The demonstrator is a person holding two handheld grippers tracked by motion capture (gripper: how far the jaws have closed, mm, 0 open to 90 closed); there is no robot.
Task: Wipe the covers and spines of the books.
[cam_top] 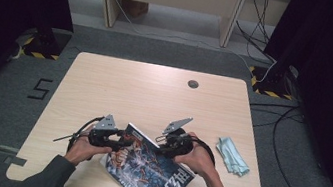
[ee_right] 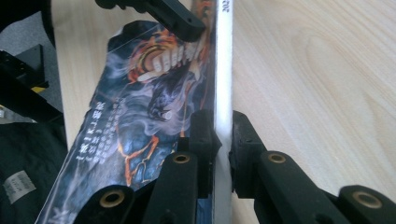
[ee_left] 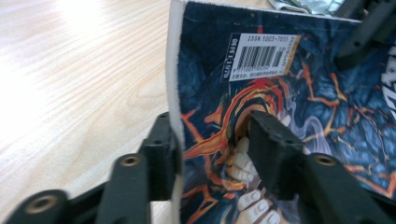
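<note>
Tabletop (cam_top: 120,86) holds cloth (cam_top: 232,156); left gripper view reveals magazine (ee_left: 299,93) barcode (ee_left: 259,57).

Dark-blue magazine (cam_top: 151,174) — orange flame pattern, white spine, pale-teal cloth (cam_top: 232,156)

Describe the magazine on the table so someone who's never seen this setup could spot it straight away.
Start at the light wooden table and go to its near edge, between the person's two hands. The magazine lies there, its dark blue cover streaked with orange. Its neighbour, a crumpled pale green cloth to the right, is small and plain.
</note>
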